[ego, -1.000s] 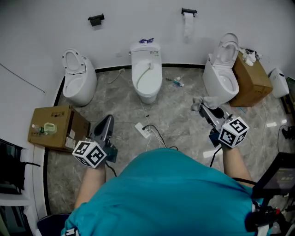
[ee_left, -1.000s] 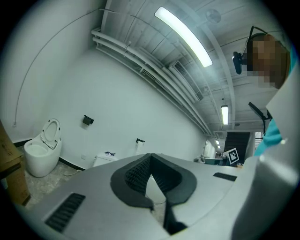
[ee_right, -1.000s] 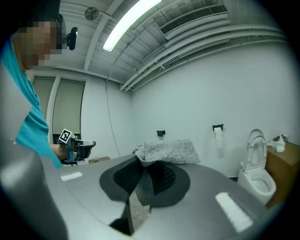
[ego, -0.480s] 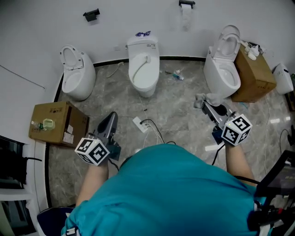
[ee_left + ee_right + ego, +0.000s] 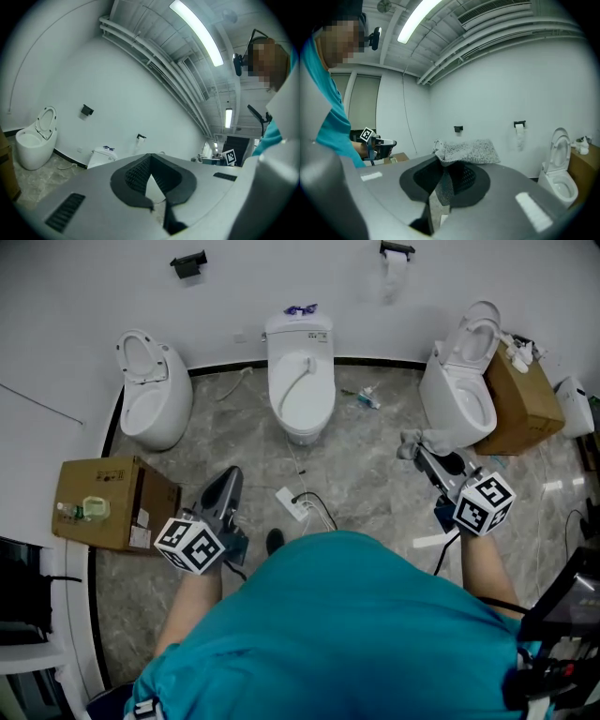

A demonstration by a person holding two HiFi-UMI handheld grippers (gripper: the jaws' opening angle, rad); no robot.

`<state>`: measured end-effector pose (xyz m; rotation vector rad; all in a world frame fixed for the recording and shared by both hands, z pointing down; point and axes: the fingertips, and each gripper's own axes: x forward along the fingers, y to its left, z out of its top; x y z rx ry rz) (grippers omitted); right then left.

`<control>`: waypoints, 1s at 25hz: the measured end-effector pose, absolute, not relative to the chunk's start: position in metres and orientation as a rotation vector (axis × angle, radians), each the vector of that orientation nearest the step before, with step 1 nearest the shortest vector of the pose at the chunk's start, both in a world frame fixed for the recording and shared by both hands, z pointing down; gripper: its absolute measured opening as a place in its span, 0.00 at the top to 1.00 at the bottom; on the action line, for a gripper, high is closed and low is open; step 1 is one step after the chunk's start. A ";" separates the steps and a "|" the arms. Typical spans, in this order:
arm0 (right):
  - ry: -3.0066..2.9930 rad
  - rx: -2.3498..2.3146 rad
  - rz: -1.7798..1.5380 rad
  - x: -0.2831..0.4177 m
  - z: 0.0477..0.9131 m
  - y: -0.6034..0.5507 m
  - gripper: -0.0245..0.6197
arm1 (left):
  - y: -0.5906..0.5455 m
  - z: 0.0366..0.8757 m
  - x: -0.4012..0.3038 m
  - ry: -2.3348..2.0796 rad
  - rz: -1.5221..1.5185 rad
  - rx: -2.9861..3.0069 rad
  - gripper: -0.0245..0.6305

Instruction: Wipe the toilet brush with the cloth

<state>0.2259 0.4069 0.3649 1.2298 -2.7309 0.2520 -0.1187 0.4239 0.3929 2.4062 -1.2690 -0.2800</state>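
Bare test room: three toilets [image 5: 301, 395] line one wall [image 5: 94, 296].

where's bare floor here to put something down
Bare floor lies between the left toilet and the middle toilet, and again between the middle toilet and the right toilet, nearer than the litter. Crowded: the power strip with its cables before the middle toilet, and the cardboard box at left.

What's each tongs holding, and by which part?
Right tongs: grey cloth, pinched by a fold near one edge; the rest bunches above the tips. Left tongs: shut, nothing between them.
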 end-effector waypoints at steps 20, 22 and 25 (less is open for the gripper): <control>-2.652 1.317 0.203 0.056 0.331 0.226 0.90 | 0.228 0.397 -0.273 -1.109 -0.247 2.455 0.96; -2.658 1.308 0.213 0.061 0.335 0.212 0.90 | 0.218 0.398 -0.272 -1.127 -0.244 2.450 0.96; -2.677 1.279 0.231 0.070 0.340 0.188 0.90 | 0.201 0.400 -0.264 -1.158 -0.239 2.433 0.96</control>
